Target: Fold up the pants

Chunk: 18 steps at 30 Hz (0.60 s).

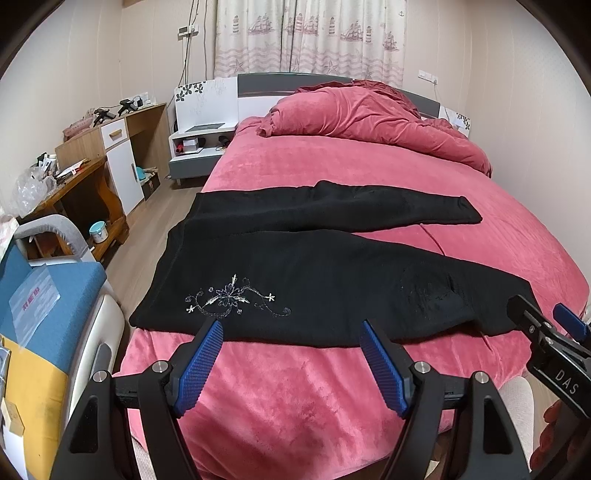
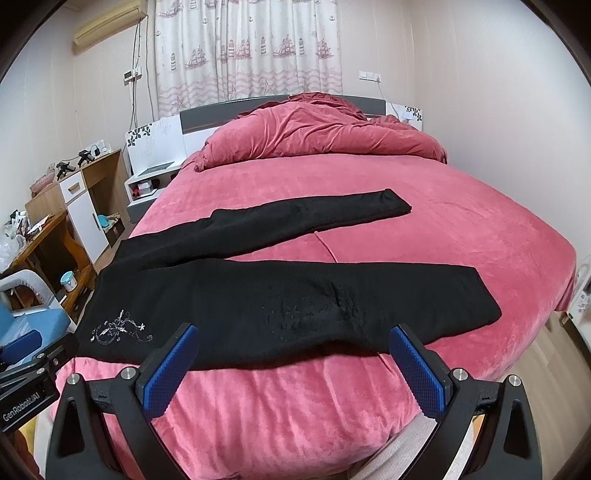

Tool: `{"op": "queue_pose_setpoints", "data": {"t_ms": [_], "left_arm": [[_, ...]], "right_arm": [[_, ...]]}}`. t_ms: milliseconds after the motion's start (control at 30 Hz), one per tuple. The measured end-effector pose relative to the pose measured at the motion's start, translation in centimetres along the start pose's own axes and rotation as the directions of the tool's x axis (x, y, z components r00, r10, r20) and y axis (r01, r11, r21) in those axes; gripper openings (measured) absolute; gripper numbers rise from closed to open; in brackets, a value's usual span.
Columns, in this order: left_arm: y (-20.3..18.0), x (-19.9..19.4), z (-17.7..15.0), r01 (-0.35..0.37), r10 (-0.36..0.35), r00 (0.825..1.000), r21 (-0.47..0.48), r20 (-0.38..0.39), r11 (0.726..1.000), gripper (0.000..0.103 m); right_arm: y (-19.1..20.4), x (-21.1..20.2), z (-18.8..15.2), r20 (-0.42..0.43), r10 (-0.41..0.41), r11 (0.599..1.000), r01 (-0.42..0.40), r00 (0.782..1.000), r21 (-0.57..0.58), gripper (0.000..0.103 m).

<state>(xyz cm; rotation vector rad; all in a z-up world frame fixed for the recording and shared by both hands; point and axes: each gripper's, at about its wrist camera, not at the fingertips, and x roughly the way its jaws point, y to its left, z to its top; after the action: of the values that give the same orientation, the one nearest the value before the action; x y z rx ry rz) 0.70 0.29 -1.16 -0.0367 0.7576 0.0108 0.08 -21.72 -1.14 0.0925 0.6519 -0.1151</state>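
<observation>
Black pants (image 1: 314, 273) lie flat on bed (image 1: 332, 162); both tongs (image 1: 291, 334) (image 2: 291, 339) apparently hover agape.

Both wrist cameras are looking from the foot of the pink plush-covered bed (image 1: 332, 166) toward the grey headboard (image 2: 221, 114). The left view is sitting nearer the waist end of the black pants (image 1: 295, 280), the right view nearer the cuffs. Both are sharing the pants (image 2: 295, 295), the crumpled pink duvet (image 2: 314, 133) and the ship-print curtain (image 1: 306, 33).
</observation>
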Motion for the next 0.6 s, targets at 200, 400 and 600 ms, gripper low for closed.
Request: {"op": "queue_pose_setpoints", "data": {"t_ms": [200, 400, 600], "left_arm": [[-0.04, 0.15, 0.01, -0.003, 0.003, 1.000, 0.001, -0.005, 1.000, 0.078], [-0.14, 0.54, -0.06, -0.004, 0.004, 1.000, 0.000, -0.012, 1.000, 0.078], [-0.11, 0.77, -0.12, -0.007, 0.007, 1.000, -0.003, -0.017, 1.000, 0.078]], "right_arm": [[0.04, 0.16, -0.11, -0.009, -0.001, 1.000, 0.001, 1.000, -0.001, 0.103], [0.06, 0.25, -0.04, -0.011, 0.000, 1.000, 0.000, 1.000, -0.002, 0.103], [0.08, 0.31, -0.13, -0.013, -0.002, 1.000, 0.002, 1.000, -0.002, 0.103]]}}
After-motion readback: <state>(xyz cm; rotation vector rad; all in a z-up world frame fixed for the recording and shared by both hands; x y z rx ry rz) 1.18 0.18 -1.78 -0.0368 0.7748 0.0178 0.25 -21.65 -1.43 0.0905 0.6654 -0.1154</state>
